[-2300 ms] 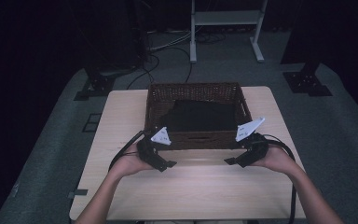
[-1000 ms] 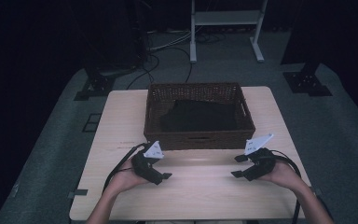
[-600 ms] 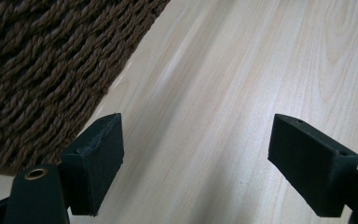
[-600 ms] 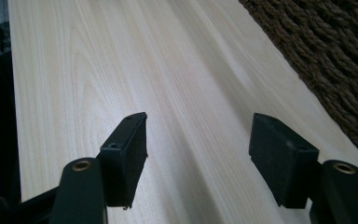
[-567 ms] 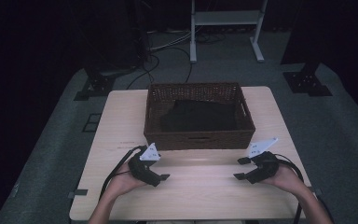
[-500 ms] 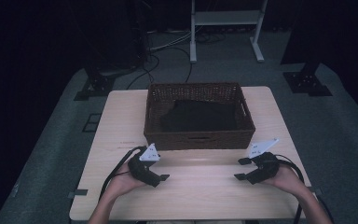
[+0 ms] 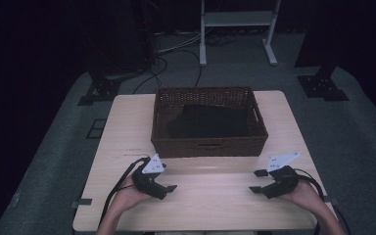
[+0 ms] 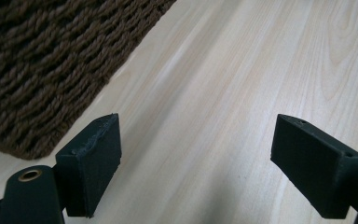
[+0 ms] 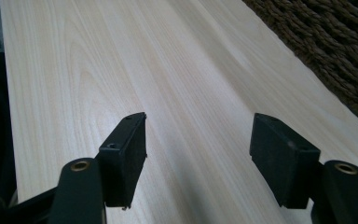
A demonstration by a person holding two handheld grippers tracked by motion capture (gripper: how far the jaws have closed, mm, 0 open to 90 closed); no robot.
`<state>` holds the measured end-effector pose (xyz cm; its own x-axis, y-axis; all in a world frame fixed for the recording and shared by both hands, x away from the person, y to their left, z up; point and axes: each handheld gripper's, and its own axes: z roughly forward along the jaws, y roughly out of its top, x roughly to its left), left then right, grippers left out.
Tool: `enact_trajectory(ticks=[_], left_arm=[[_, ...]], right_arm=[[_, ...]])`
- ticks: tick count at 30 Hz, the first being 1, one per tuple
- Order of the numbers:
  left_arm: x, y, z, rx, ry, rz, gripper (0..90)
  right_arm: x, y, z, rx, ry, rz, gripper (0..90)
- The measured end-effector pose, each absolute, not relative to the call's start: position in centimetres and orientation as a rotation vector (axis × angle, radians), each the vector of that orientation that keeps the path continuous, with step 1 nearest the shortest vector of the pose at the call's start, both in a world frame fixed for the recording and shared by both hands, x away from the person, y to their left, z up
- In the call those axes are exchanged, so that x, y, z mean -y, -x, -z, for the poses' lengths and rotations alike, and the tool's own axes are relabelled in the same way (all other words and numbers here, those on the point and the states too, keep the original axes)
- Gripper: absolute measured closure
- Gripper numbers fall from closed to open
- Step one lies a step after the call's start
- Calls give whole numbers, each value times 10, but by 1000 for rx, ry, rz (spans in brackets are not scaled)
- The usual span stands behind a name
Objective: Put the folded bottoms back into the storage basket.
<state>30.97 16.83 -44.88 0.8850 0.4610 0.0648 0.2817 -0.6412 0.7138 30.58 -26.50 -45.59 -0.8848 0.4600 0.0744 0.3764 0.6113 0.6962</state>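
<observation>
With the dark cloth (image 7: 210, 121) lying in the basket (image 7: 208, 146), both grippers, left (image 7: 169, 187) and right (image 7: 256, 181), rest open and empty on the table (image 7: 215, 196); work looks done.

What the dark cloth (image 7: 209, 121) in the wicker basket (image 7: 208, 146) is cannot be told.

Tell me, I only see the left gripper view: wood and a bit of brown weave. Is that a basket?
Observer: Yes, a brown woven basket on a pale table.
Child: Anything in it?
Observer: A dark cloth lies inside.
Child: Where's the other claw?
Observer: The right claw sits near the table's right edge, open, nothing between its jaws.
Child: And mine?
Observer: Your left claw is open too, near the front of the table, apart from the basket.
</observation>
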Motion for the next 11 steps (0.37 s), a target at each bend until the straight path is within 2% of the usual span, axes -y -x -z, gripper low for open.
enact_trajectory(ticks=[11], left_arm=[[-182, -293, 457, -573, -2244, -337, 132]], right_arm=[[274, -290, 457, -2655, -738, -1186, 302]])
